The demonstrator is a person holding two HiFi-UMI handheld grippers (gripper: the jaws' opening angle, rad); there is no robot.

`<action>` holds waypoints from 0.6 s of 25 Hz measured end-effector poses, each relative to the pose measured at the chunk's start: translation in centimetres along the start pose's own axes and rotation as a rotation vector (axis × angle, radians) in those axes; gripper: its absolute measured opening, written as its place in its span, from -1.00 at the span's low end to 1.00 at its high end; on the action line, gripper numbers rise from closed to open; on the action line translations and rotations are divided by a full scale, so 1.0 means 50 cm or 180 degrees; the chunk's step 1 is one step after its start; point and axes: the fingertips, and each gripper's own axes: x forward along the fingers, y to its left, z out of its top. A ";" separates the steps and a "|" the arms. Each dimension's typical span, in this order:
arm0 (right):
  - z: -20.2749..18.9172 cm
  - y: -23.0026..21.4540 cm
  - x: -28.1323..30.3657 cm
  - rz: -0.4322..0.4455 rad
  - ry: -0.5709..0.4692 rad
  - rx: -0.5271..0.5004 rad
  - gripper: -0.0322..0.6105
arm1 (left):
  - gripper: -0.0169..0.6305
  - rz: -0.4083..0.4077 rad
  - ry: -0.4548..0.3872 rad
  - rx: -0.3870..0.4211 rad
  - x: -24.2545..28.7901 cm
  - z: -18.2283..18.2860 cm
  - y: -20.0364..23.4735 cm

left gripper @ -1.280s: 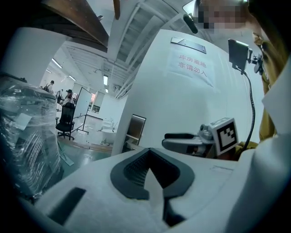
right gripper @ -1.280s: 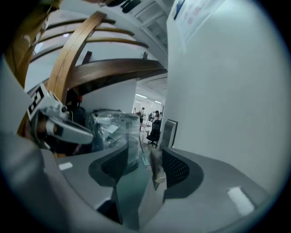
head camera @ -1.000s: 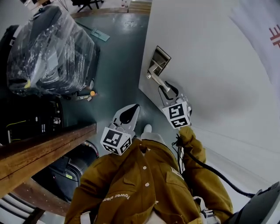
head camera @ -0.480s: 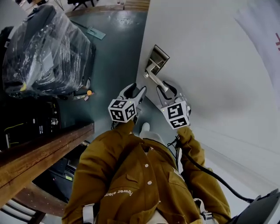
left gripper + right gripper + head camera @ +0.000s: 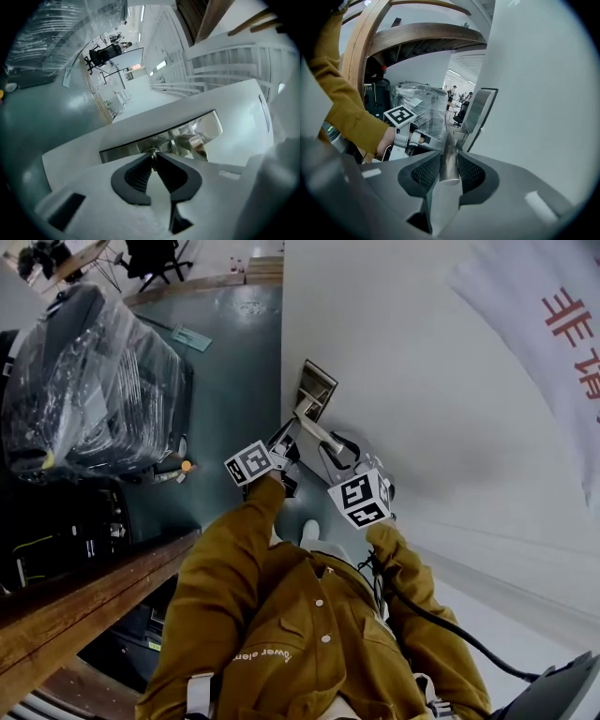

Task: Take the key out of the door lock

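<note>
The white door (image 5: pixel 422 399) carries a metal lock plate (image 5: pixel 317 388) with a lever handle (image 5: pixel 317 430). My left gripper (image 5: pixel 284 440) reaches under the handle to the plate. In the left gripper view its jaws have just been closing, and the left gripper (image 5: pixel 153 154) now pinches the small metal key (image 5: pixel 151 150) that sticks out of the lock plate (image 5: pixel 197 129). My right gripper (image 5: pixel 337 452) is shut on the handle. The right gripper view shows the right gripper (image 5: pixel 449 158) clamping the handle (image 5: pixel 446 140), with the left gripper (image 5: pixel 417 138) beyond it.
A plastic-wrapped bundle (image 5: pixel 94 381) stands on the grey floor to the left. A wooden tabletop (image 5: pixel 84 596) lies at the lower left. A white banner with red characters (image 5: pixel 562 324) hangs at the upper right. A black cable (image 5: pixel 441 615) trails from my right arm.
My left gripper went from near my chest up to the lock plate, rolling over as it went; its jaws stood open on the way and are now closed. The right gripper stayed on the handle.
</note>
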 end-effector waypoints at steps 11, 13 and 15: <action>-0.002 -0.004 -0.004 -0.0089 0.0005 -0.0077 -0.50 | -0.88 -0.0086 0.0094 -0.0139 -0.004 -0.005 -0.006; -0.001 -0.002 -0.003 -0.0076 -0.0010 -0.0066 -0.50 | -0.89 -0.0105 0.0067 -0.0332 -0.010 -0.005 -0.004; -0.001 0.005 -0.003 -0.0035 -0.0013 -0.0038 -0.49 | -0.89 -0.0111 0.0036 -0.0592 -0.020 -0.007 0.000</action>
